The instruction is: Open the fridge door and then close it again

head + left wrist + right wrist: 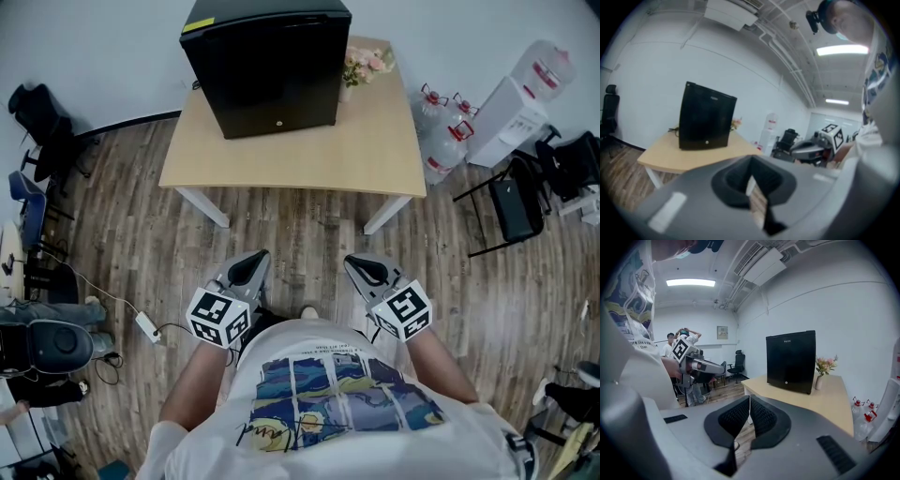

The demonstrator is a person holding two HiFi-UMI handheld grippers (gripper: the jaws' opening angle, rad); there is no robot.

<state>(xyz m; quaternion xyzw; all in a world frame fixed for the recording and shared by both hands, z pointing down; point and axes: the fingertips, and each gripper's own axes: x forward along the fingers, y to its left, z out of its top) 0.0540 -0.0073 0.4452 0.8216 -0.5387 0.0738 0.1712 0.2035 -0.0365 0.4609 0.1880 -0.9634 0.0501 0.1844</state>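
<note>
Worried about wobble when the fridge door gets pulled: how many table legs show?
2: one leg at the near left corner of the table, another leg at the near right. Rear legs may be hidden underneath.

one fridge (267,66), one table (375,141), one flower vase (347,91), one water dispenser (511,117), two grippers, left gripper (258,256) and right gripper (355,263)

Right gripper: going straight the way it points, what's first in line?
Probably the wood floor in front of the table; the right gripper tilts slightly down and nothing stands between. Depth unclear, maybe the table's front edge.
</note>
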